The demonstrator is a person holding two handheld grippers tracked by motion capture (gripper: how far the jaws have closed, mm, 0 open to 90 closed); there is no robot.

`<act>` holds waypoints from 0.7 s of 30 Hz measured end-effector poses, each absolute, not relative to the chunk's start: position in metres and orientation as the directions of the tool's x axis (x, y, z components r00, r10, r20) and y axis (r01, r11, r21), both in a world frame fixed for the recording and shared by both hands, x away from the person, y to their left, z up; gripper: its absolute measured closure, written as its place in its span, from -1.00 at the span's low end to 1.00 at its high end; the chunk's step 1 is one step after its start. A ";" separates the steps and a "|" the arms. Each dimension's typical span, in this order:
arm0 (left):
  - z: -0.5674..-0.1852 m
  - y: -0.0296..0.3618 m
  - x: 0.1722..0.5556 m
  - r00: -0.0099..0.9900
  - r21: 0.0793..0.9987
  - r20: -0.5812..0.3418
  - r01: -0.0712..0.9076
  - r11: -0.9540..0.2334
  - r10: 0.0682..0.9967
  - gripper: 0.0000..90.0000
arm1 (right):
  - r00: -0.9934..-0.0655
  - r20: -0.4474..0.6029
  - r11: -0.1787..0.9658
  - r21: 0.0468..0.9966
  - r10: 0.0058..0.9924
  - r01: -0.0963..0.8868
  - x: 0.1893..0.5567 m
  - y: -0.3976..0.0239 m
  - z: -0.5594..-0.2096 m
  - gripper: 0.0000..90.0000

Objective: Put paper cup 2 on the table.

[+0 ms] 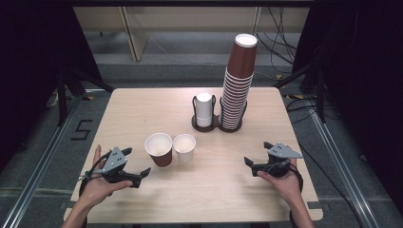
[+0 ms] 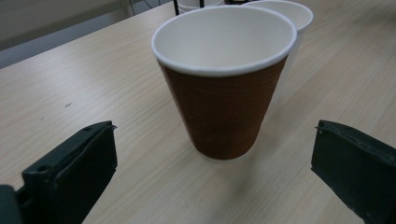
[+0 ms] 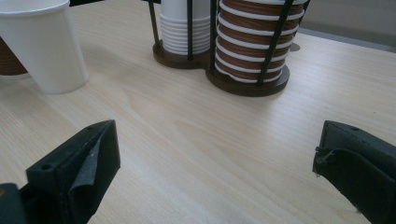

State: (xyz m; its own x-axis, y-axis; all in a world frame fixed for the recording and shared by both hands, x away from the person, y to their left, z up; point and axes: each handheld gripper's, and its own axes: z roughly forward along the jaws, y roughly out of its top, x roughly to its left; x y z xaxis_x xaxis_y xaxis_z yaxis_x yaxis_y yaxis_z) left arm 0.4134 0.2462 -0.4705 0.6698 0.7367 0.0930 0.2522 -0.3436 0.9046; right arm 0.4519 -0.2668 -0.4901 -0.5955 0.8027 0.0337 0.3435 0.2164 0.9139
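L gripper (image 1: 141, 174): mine, low at near-left of table (image 1: 142, 109), jaws wide apart, nothing in them; aimed at the brown cup.
R gripper (image 1: 251, 165): mine, near-right, jaws also spread, empty; pointing twd the rack, well apart from any cup.
Brown cup (image 2: 223, 84): upright, loose on the table, just ahead of L jaws and between their lines in the L gripper view; not gripped yet.
White cup (image 1: 184, 148): upright, just beside the brown one on its right, rims touching or nearly, can't tell which.
Rack (image 1: 216, 124): farther back, mid-table; short white stack (image 1: 204, 109) in one ring, tall brown stack (image 1: 238, 85) in the other, leaning a bit.
Progress: I judge early. Two loose cups out, neither held, both look left to stack or put back.
Pose: L forearm in from near-left edge, hand angled inward; R hand flat-ish, angled inward too.
Next, my guess: L closes on brown cup.
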 end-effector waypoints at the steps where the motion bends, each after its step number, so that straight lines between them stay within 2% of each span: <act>1: -0.474 0.249 0.411 0.664 0.909 0.086 0.253 -0.332 0.743 -1.00 | -0.594 0.033 0.216 0.914 0.804 0.342 0.452 -0.267 -0.490 -0.99; 5: -0.488 0.257 0.404 0.637 0.911 0.117 0.238 -0.338 0.762 -1.00 | -0.599 -0.010 0.241 0.920 0.801 0.307 0.454 -0.269 -0.491 -0.99; 9: -0.502 0.263 0.399 0.607 0.918 0.086 0.259 -0.299 0.790 -1.00 | -0.603 0.019 0.228 0.916 0.798 0.331 0.453 -0.266 -0.492 -0.99; 12: -0.510 0.264 0.398 0.590 0.927 0.080 0.252 -0.278 0.803 -1.00 | -0.589 -0.028 0.251 0.920 0.808 0.301 0.455 -0.268 -0.493 -0.99; 14: -0.512 0.265 0.397 0.586 0.930 0.079 0.249 -0.272 0.806 -1.00 | -0.575 0.024 0.218 0.912 0.818 0.349 0.451 -0.266 -0.493 -0.99; 21: -0.514 0.267 0.394 0.542 0.948 0.049 0.240 -0.210 0.839 -1.00 | -0.563 0.002 0.217 0.922 0.827 0.321 0.454 -0.268 -0.499 -0.99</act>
